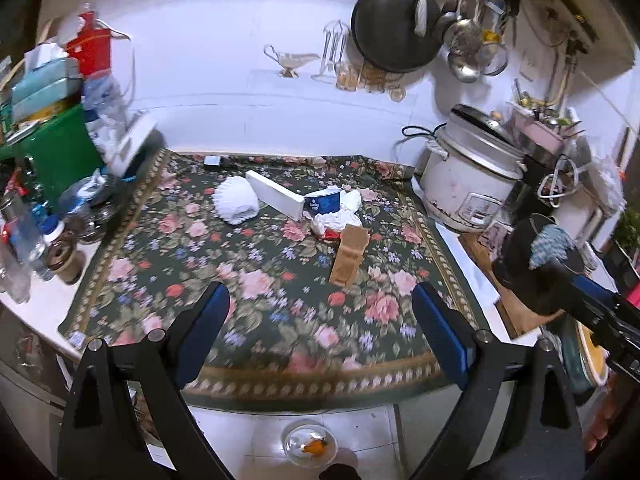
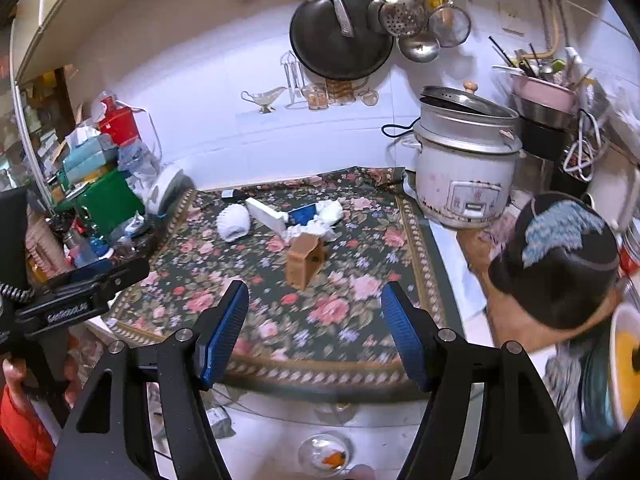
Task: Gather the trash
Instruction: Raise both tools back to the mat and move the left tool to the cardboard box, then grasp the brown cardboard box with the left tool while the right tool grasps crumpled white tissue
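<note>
Both grippers, left gripper point(image 1: 320, 320) and right gripper point(image 2: 314, 332), hover with jaws open and empty, trash pile point(image 1: 336, 216) sitting center frame on the tabletop point(image 1: 280, 280), so reaching in seems next.

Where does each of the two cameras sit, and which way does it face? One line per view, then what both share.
Left wrist: on the left gripper, looking down over the flowered cloth; its open fingers and the right gripper show.
Right wrist: on the right gripper, facing likewise; its open fingers, the left gripper and a hand show.
Shared: brown box, rice cooker.
</note>
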